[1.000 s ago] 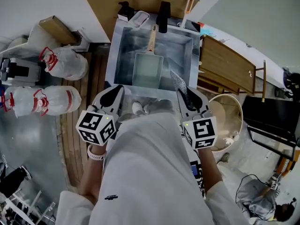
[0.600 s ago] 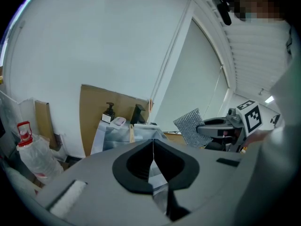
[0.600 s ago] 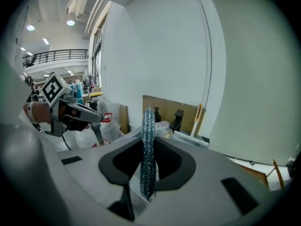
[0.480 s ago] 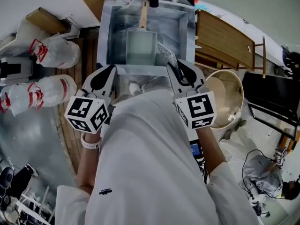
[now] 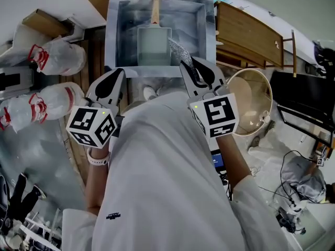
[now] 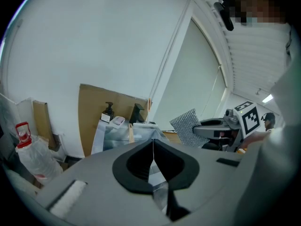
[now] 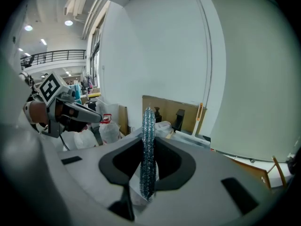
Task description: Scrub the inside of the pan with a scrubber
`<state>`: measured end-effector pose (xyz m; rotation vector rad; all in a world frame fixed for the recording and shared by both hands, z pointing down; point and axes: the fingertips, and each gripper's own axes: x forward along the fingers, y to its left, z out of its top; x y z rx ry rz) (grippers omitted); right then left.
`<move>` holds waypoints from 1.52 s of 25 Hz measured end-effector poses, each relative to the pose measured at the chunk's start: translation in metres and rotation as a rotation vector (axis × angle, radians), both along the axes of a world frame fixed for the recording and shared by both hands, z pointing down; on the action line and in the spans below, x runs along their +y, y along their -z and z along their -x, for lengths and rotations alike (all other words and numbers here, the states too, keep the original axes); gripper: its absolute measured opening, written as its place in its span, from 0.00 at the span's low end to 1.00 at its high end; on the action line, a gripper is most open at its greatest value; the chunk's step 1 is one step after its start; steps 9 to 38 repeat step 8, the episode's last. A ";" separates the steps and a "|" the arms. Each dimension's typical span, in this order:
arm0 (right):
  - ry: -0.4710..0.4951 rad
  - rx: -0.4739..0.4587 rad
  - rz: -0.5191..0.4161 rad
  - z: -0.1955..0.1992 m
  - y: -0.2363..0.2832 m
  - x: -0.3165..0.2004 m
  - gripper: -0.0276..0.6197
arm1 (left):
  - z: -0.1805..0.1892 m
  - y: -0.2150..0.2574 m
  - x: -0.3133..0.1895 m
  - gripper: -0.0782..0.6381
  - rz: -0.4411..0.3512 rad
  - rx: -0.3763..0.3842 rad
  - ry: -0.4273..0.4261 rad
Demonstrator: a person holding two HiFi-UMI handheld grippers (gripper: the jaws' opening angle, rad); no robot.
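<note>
Head view looks straight down on everything: a steel sink [image 5: 118, 30] at the far end with the rectangular pan [image 5: 153, 47] sitting flat in it, wooden handle [image 5: 155, 9] pointing away from the person. Both grippers hang over the near rim, not in the pan. The right gripper [image 5: 194, 72] has the scrubber [image 5: 178, 50] sticking out past its tips, over the near right corner of the sink. The left gripper [image 5: 116, 77] is off to the left of it, just short of the sink edge.

What the head view doesn't give you is the fingers. In the right gripper view the sparkly scrubber stands edge-on, pinched between the two fingers. In the left gripper view the fingers are pressed together with nothing between them, and you see the scrubber flat-on as a silvery mesh square.

The gripper views also show the stuff at the far side of the sink better: a soap dispenser [image 6: 109, 111], a black faucet [image 6: 137, 113], a brown board [image 6: 94, 107] against the wall, and something with an orange handle [image 7: 200, 113].

Around it: two white bags [image 5: 63, 59] with red ties on the left, a wooden desk [image 5: 246, 35] on the right, and a round bin [image 5: 268, 95] near that. The person's white shirt [image 5: 167, 182] blocks most of the near floor.
</note>
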<state>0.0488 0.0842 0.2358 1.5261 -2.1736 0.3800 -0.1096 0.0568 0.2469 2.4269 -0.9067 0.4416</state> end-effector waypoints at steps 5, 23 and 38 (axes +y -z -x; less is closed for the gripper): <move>-0.016 -0.009 -0.008 0.006 0.002 0.003 0.14 | 0.001 -0.002 0.004 0.12 0.003 0.005 -0.012; -0.015 -0.007 -0.004 0.010 0.001 0.008 0.14 | 0.001 -0.003 0.009 0.12 0.007 0.005 -0.026; -0.015 -0.007 -0.004 0.010 0.001 0.008 0.14 | 0.001 -0.003 0.009 0.12 0.007 0.005 -0.026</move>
